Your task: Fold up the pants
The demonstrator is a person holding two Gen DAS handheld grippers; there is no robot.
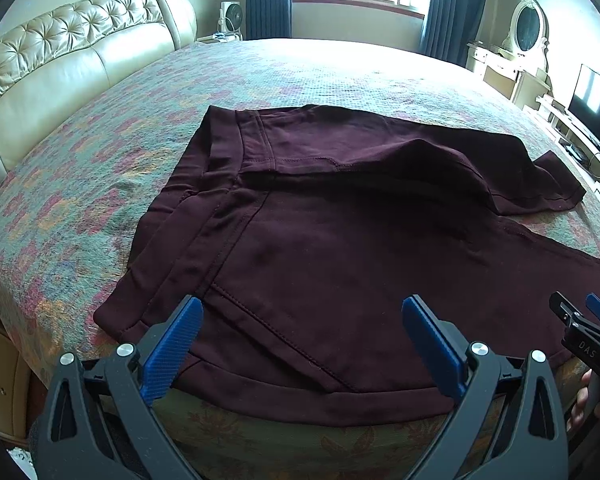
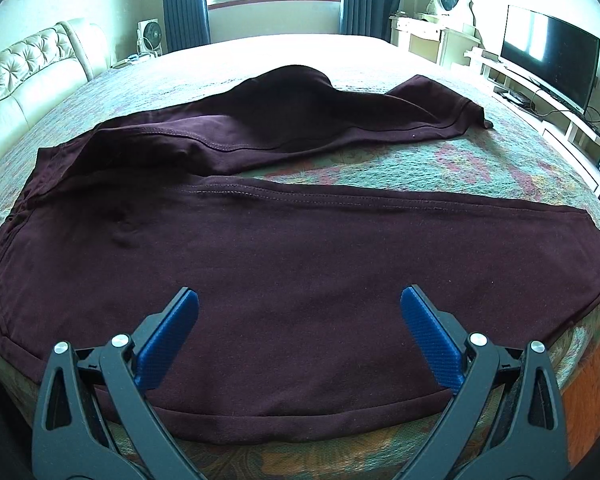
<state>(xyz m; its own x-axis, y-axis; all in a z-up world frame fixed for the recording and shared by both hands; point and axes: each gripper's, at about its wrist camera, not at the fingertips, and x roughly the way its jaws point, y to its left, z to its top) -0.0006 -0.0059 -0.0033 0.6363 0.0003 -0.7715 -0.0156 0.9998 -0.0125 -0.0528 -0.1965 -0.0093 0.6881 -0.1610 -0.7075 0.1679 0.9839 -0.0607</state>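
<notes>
Pants (image 1: 340, 264) spread on bed (image 1: 80, 184); right tongs (image 1: 580, 320) marked "DAS"

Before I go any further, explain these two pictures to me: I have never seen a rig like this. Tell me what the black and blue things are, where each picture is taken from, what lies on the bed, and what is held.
No robot here: a person holds a two-finger claw in each hand, and each claw carries a wide-angle camera looking forward along its fingers. One picture comes from the left claw, the other from the right claw. The black arms with blue pads at the bottom of each picture are that claw's own fingers.

On the bed, over a patterned cover, lie dark maroon pants, not yet neatly folded: the near leg lies flat and the far leg is rumpled. The left view shows the waistband end, the right view the legs.

Both claws are open above the near edge of the pants. Neither holds anything.
</notes>
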